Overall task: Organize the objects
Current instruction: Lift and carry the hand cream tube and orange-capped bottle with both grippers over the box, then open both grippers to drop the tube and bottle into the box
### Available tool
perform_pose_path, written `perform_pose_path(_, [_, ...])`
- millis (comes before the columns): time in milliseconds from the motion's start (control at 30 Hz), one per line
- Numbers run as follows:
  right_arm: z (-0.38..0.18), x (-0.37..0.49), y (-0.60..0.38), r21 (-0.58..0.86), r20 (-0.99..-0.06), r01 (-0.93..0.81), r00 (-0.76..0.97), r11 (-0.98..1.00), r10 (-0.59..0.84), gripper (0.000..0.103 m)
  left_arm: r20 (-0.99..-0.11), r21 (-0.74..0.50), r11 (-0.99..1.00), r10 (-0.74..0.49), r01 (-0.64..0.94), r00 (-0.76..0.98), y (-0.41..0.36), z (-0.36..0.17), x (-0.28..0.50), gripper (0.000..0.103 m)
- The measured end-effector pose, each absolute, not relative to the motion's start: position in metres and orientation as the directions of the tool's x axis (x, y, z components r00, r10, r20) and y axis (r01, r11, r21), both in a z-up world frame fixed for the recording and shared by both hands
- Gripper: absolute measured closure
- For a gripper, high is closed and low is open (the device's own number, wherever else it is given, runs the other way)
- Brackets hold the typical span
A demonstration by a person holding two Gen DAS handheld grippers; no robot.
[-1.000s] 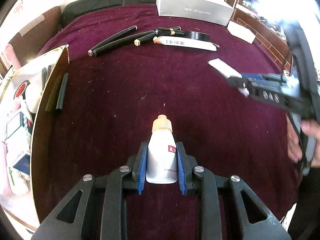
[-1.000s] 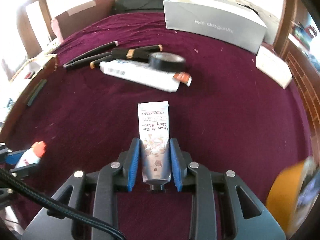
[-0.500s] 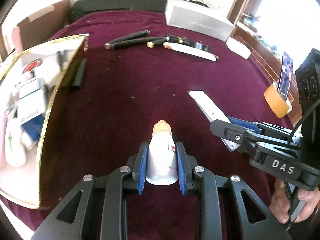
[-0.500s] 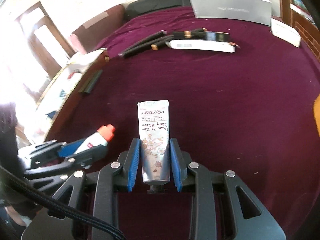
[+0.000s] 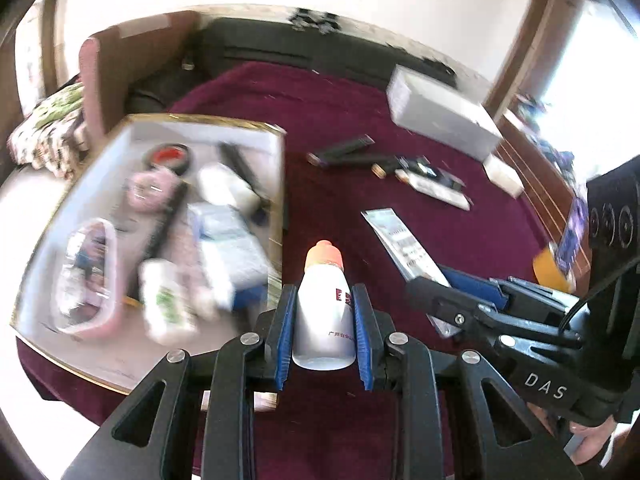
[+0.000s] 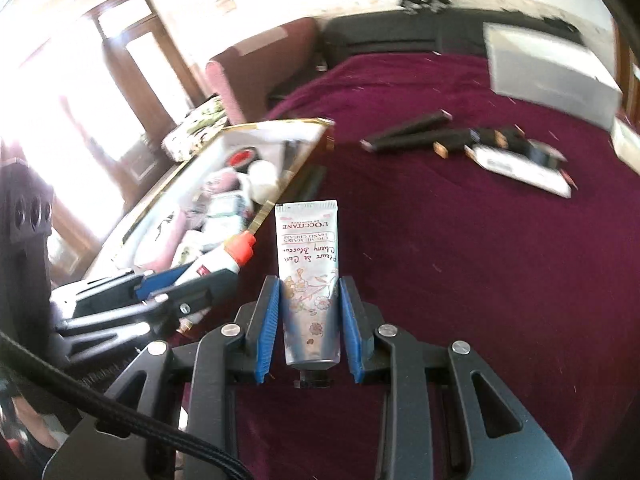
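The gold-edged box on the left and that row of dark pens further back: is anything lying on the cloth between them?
In the right wrist view, the maroon cloth between the gold-edged box and the dark pens is bare; the blurrier left wrist view agrees.

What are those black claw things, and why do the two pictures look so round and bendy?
They are grabbing tools that a person holds, one in each hand. Each carries a wide-eyed camera looking along its fingers, which bends the picture. One picture comes from the left gripper, squeezing a small white bottle with an orange cap. The other comes from the right gripper, squeezing a flowery hand cream tube. Below is a dark red cloth with dark pens on it, and an open box already full of small things.
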State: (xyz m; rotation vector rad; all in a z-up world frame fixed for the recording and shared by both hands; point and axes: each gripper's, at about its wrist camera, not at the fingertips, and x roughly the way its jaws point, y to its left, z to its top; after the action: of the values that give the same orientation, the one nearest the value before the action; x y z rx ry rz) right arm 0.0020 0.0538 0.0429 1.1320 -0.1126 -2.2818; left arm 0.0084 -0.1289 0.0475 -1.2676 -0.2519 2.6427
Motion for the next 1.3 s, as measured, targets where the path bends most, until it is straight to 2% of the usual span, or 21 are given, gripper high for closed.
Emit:
perform_pose_path(233, [0.054,-0.036,-0.004,0.315,-0.698,0.517,-0.442,-0.796,-0.564,0.076,-0.755,-0.239,-0.971,0.178,0.011,-0.630,-0.197,0.066,-0.025,0.080])
perform_pose_path(433, [0.052,-0.082,-0.035,0.357,-0.705,0.494,-0.414,-0.792,-0.576,0.075,-0.781,-0.194,-0.980,0.127,0.045,-0.612,-0.234,0.073,-0.080,0.080])
perform_pose_path(833, [0.024,-0.167,-0.081,0.354,-0.741,0.440,-0.406,-0.825,-0.534,0.075,-0.884,-0.116,-0.988,0.055,0.103,-0.465,-0.274,0.009,-0.191,0.080])
perform_pose_path(1300, [0.005,-0.178,-0.099,0.288,-0.766,0.455,-0.418,-0.842,-0.488,0.075,-0.915,-0.052,-0.987,-0.014,0.154,-0.403,-0.291,-0.015,-0.203,0.080])
